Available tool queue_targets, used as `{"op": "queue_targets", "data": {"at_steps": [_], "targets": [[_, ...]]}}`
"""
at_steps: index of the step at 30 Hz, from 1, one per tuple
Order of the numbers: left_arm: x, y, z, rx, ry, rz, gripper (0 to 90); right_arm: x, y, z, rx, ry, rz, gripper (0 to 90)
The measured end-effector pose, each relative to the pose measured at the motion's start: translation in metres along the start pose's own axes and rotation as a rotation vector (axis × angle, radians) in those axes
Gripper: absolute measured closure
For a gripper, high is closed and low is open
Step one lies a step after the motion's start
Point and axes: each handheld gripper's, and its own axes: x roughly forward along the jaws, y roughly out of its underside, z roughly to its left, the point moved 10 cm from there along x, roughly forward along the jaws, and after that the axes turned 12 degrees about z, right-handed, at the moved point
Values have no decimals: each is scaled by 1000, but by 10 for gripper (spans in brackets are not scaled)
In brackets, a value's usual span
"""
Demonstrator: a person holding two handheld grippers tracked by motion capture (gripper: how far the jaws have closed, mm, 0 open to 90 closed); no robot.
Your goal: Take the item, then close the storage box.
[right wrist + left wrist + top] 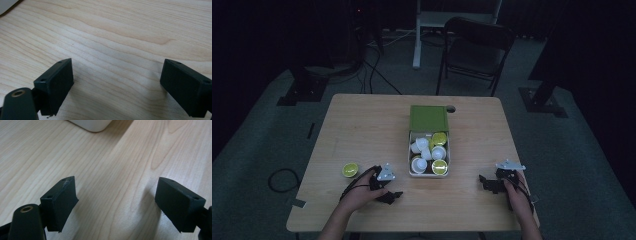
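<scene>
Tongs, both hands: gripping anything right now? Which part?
Nothing held. Left tongs and right tongs both stand open over bare wooden table.

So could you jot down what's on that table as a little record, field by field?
surface: wooden table
box: white box at table centre, green lid open
contents: small white and yellow-topped cups
outside box: one yellow-topped cup, left of the box
left gripper: open, empty, low over bare wood
right gripper: open, empty, low over bare wood
behind table: folding chair
</scene>
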Motion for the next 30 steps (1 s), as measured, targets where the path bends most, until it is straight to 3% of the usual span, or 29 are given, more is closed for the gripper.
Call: {"op": "queue_targets", "data": {"at_steps": [5,19,26,27,30], "targets": [[5,-3,-2,-1,5,-60,95,0,0,0,0,0,0,109],[6,-4,-2,-13,-4,-59,86,0,0,1,-3,0,0,109],[-6,-11,-5,-10,36,-105,87,-2,-1,13,-31,-5,0,109],[-8,-12,-5,-8,36,-108,87,-5,-4,19,-64,-9,2,108],[-14,-19,-3,-4,31,-140,87,-11,-8,30,-97,-44,-2,108]]}}
